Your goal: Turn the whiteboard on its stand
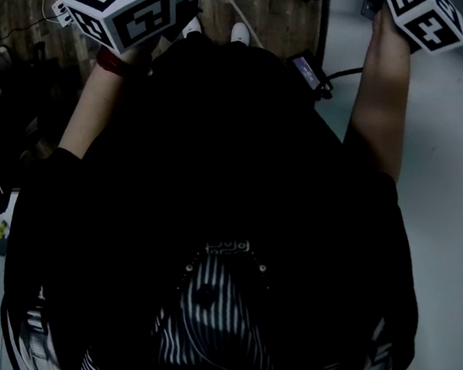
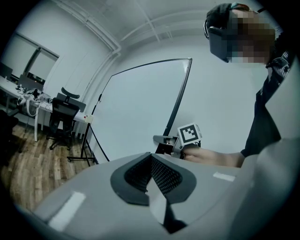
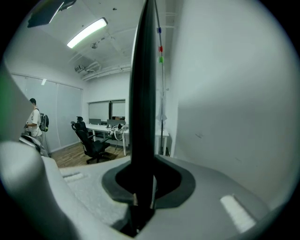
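At the dark side rail of the whiteboard, clamps on with the right tongs, pinching that rail squarely between both pads. Holds the left tongs apart from the whiteboard, facing its white face, pressed together on nothing. Looks from there across the whiteboard to the right tongs and the bare hand behind them at the far rail. Finds the whiteboard up on its black stand, feet on the wooden floor. Shows, left of the whiteboard and well apart from it, an office chair drawn up to a white tabletop. Catches, beyond the gripped rail in the right gripper view, a person wearing a backpack, standing far off.
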